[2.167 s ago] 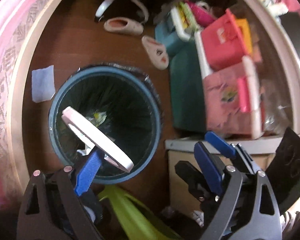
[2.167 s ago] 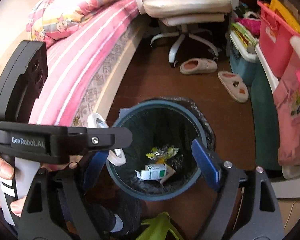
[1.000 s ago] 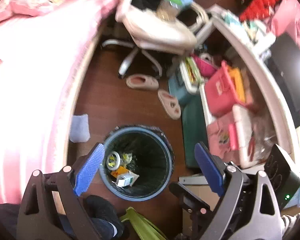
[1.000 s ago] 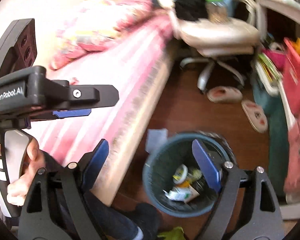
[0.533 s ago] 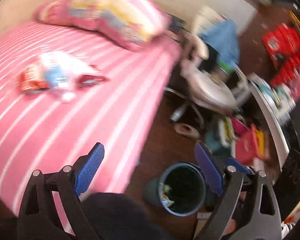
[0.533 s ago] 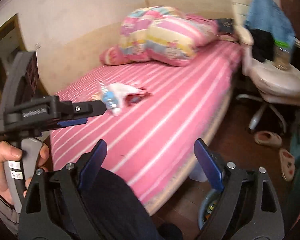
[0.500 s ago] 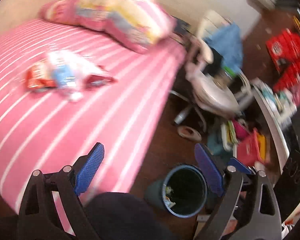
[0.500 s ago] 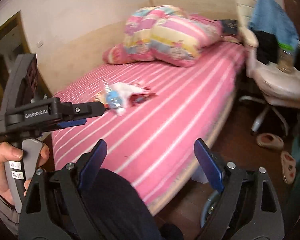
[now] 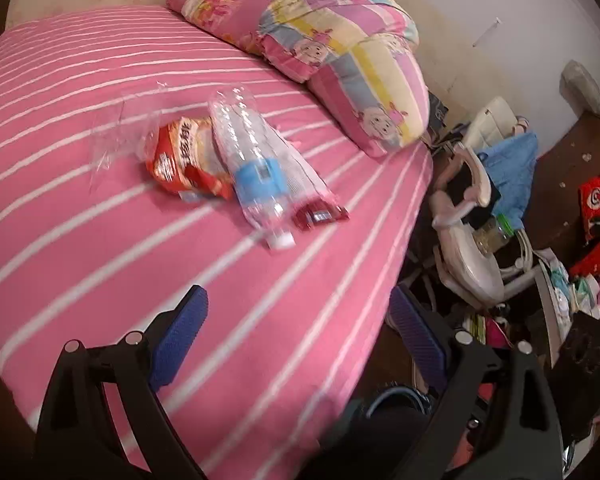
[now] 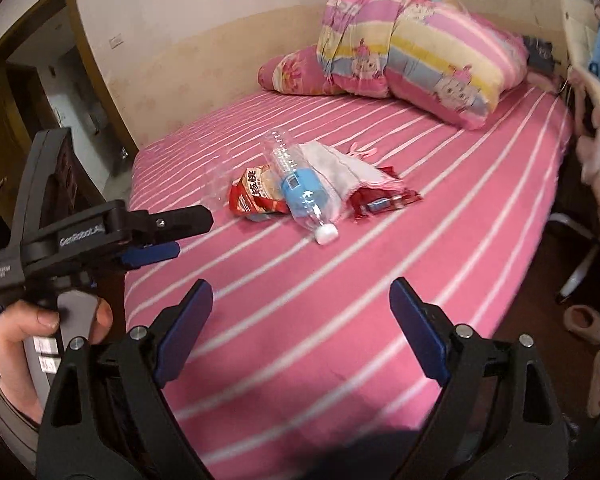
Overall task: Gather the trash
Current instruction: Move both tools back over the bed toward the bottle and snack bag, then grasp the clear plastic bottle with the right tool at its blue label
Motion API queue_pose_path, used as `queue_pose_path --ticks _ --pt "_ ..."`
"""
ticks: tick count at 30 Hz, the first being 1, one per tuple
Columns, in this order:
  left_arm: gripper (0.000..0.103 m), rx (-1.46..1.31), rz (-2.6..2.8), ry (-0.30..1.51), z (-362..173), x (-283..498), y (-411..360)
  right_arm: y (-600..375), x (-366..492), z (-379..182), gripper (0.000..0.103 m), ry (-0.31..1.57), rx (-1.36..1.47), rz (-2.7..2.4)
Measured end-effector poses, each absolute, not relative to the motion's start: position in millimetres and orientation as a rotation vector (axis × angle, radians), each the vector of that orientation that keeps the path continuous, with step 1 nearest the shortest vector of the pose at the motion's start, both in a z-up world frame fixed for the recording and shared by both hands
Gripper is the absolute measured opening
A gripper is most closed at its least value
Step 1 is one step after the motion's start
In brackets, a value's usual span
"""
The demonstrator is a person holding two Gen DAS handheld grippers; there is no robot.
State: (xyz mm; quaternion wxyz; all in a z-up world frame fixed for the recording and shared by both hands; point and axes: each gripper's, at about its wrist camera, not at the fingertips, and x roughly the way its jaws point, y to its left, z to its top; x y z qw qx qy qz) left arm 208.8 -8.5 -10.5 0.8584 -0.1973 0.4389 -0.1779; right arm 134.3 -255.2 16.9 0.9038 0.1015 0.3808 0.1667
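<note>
A small heap of trash lies mid-bed on the pink striped sheet. A clear plastic bottle (image 9: 256, 168) (image 10: 304, 192) with a blue label and white cap rests across a red snack bag (image 9: 180, 160) (image 10: 256, 196). Beside them lie a red wrapper (image 9: 316, 212) (image 10: 384, 200), a white cloth or tissue (image 10: 340, 172) and a sheet of clear film (image 9: 116, 132). My left gripper (image 9: 298, 320) (image 10: 192, 232) hangs open and empty over the near part of the bed, short of the heap. My right gripper (image 10: 300, 320) is likewise open, empty and short of it.
Striped pillows (image 9: 340, 52) (image 10: 420, 52) lie at the head of the bed. An office chair (image 9: 472, 240) piled with clothes stands to the right. Slippers (image 10: 584, 324) sit on the floor. The blue bin's rim (image 9: 396, 396) shows below the bed edge. A doorway (image 10: 40, 112) is on the left.
The white ring left my left gripper and lies in the bin. Both grippers then swung up from the bin toward the bed, and the trash heap has come closer.
</note>
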Motion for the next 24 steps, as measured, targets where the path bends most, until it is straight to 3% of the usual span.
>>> queue_pose_path --ticks 12,24 --pt "0.089 -0.439 -0.392 0.947 -44.0 318.5 -10.0 -222.5 241.3 -59.7 0.089 0.805 0.124 0.397" --pt "0.089 -0.465 -0.363 0.978 -76.1 398.2 -14.9 -209.7 298.9 -86.9 0.089 0.847 0.073 0.465"
